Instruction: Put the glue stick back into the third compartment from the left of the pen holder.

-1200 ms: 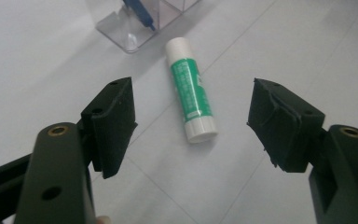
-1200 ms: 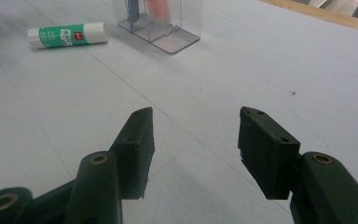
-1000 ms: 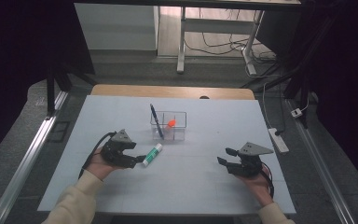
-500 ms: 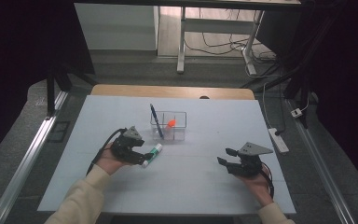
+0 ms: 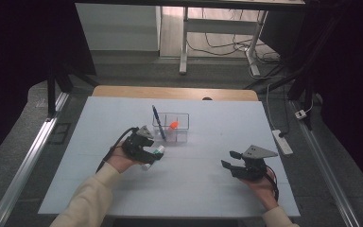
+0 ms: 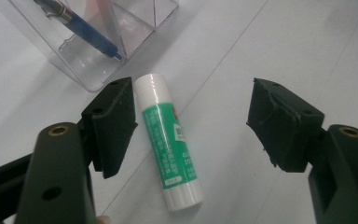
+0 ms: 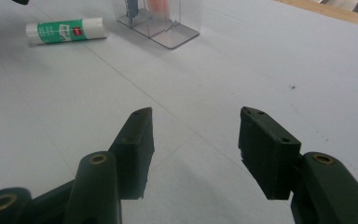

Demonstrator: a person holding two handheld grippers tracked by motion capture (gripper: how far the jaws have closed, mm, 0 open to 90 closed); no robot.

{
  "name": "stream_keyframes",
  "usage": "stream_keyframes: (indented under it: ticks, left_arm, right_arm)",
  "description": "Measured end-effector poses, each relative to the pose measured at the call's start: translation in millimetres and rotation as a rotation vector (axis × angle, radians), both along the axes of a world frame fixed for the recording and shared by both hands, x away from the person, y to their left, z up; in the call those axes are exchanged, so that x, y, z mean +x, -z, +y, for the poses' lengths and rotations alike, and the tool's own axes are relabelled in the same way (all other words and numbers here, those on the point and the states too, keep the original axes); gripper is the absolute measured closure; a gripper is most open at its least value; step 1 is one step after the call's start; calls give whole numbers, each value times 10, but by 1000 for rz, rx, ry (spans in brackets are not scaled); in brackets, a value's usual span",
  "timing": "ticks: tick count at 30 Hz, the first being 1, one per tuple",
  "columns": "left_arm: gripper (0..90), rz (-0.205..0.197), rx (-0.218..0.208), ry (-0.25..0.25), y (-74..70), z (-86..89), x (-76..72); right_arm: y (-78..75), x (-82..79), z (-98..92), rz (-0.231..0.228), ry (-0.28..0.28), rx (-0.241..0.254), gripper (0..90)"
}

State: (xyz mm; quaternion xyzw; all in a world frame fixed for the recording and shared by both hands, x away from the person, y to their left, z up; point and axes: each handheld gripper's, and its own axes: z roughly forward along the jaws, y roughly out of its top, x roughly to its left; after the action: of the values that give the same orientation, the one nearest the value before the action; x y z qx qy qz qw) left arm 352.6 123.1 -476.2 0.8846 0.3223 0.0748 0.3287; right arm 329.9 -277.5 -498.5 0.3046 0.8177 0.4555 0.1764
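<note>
**Left gripper parked over the glue stick, nothing grabbed**

On the white table (image 5: 198, 189), the glue stick (image 6: 170, 140) lies flat on its side, just in front of the clear plastic organizer (image 5: 176, 126). That box has a blue pen (image 5: 158, 122) leaning in one compartment and something orange (image 5: 174, 125) in another.

From the left gripper view, the left gripper (image 6: 191, 121) has its jaws spread wide with the glue stick lying between them, much nearer one pad. Can't quite tell if that pad brushes the tube, but there's a big gap on the other side, so no grip on it.

Over on the other side, the right gripper (image 7: 193, 144) sits low over bare table, well apart from the stick, jaws partly open with nothing in them.
</note>
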Motion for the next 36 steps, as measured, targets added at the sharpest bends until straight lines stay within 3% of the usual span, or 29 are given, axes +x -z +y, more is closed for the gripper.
stream_keyframes:
  ticks: [10, 22, 30, 36]
  left_arm:
    - [320, 31, 32, -5, 79, -48, 108]
    - [328, 87, 49, -18, 170, -124, 269]
    - [390, 118, 111, -26, 270, -298, 404]
    - [458, 142, 146, -28, 317, -306, 422]
  right_arm:
    - [12, -78, -60, -2, 3, -14, 452]
    - [56, -75, 4, 8, -13, -43, 447]
    - [55, -70, 24, 7, -18, -52, 447]
    - [58, -66, 27, 5, -20, -66, 446]
